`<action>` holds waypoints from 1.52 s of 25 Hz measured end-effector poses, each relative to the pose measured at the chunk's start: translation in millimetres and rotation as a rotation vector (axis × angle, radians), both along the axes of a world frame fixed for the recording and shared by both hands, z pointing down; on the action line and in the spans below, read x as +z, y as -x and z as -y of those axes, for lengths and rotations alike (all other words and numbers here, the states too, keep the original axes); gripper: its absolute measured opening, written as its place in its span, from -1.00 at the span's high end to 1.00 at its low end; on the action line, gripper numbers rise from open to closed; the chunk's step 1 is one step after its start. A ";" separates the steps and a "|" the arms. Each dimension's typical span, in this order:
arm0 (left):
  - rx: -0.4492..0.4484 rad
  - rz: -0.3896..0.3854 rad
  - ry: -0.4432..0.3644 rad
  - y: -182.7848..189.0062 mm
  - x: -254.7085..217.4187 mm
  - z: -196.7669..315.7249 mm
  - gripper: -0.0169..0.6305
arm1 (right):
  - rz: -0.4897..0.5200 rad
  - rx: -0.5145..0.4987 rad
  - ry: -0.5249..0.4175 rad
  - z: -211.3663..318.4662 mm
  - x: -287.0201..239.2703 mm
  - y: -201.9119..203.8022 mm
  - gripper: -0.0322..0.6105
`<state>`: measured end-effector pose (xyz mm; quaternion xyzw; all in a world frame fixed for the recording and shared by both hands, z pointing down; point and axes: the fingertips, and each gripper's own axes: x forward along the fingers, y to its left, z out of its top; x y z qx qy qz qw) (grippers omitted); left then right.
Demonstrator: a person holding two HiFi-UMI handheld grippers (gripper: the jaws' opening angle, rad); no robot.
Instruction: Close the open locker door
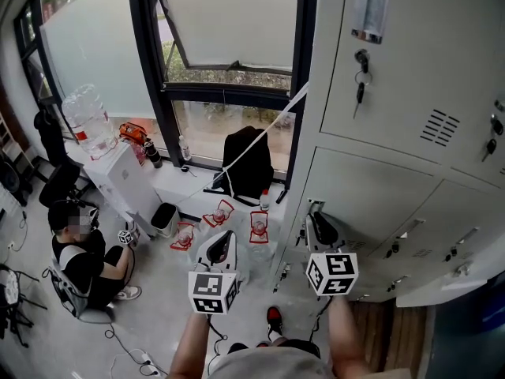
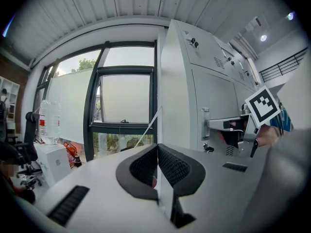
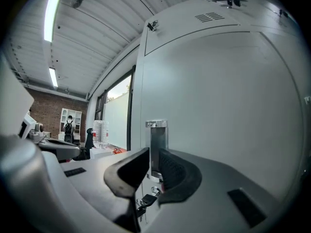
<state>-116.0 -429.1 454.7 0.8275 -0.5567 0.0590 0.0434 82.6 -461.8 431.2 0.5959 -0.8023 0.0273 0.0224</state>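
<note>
Right gripper view shows the right gripper (image 3: pixel 151 165) with jaws slightly apart around the chrome handle (image 3: pixel 157 142) of the grey locker door (image 3: pixel 223 101), which looks flush with the locker bank (image 1: pixel 410 61); left gripper (image 2: pixel 157 165) hangs alongside, jaws pressed together, empty.

Big window (image 1: pixel 229 22) up top. Water bottle (image 1: pixel 89 121) upper left, by a white box (image 1: pixel 126 178). Black bag (image 1: pixel 248 164) in the middle. Person (image 1: pixel 83 255) sits lower left. Red & white packs (image 1: pixel 259 227) on floor, nr black bin (image 1: pixel 164 218).
</note>
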 end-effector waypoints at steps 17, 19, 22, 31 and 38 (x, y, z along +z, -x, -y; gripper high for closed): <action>0.200 0.008 -0.064 -67.4 -23.6 -52.1 0.88 | -0.086 0.157 -0.082 -103.9 -23.2 -57.0 0.74; 0.234 0.009 -0.068 -80.2 -24.2 -61.0 0.88 | -0.088 0.183 -0.083 -120.0 -21.6 -66.3 0.76; 0.288 0.016 -0.065 -99.7 -22.2 -75.7 0.88 | -0.084 0.213 -0.074 -143.8 -15.6 -78.0 0.79; 0.370 0.027 -0.039 -128.6 -8.4 -116.8 0.88 | -0.098 0.272 -0.055 -205.3 5.2 -96.0 0.83; 0.376 0.033 -0.016 -130.1 1.6 -134.9 0.88 | -0.100 0.261 -0.047 -221.0 12.0 -92.4 0.83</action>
